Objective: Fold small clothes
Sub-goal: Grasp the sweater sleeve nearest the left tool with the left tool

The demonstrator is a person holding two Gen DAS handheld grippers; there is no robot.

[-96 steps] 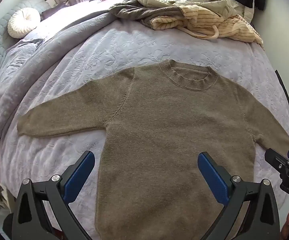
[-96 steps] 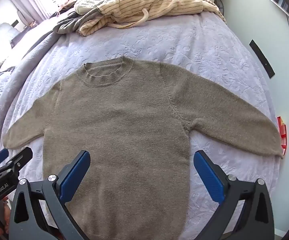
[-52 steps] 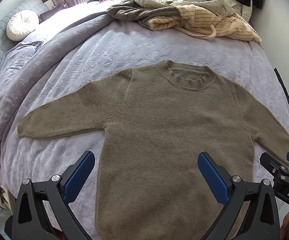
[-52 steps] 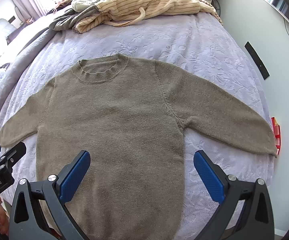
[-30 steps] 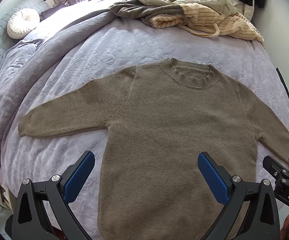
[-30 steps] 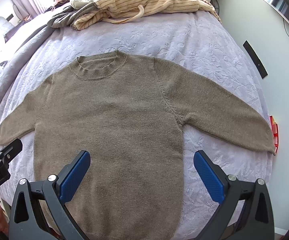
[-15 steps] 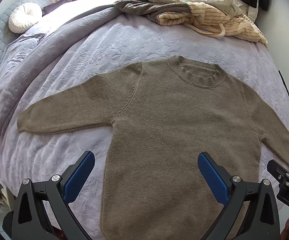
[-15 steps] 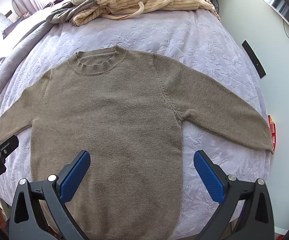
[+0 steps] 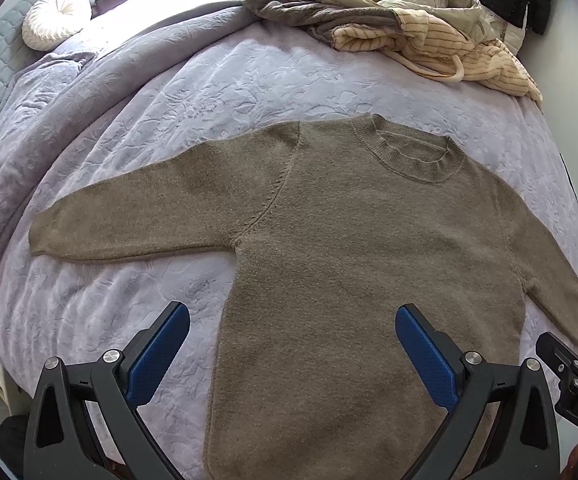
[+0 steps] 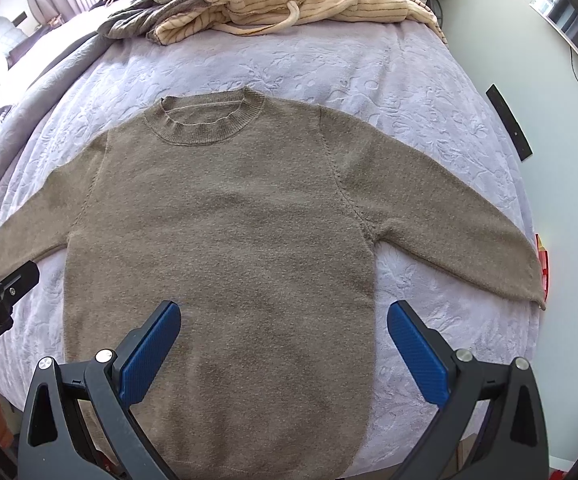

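While both claws hang spread wide and empty, left claw (image 9: 292, 344) and right claw (image 10: 284, 340) hover over the bed's (image 9: 249, 76) near edge, where the brown sweater (image 9: 349, 248) lies flat, sleeves outstretched.

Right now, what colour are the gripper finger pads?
Blue, textured, on both open grippers; the right gripper's pads show clearest in the right wrist view.

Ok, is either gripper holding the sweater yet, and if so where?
No, nothing is held. The left gripper and right gripper are both open above the sweater, which lies flat on the bed.
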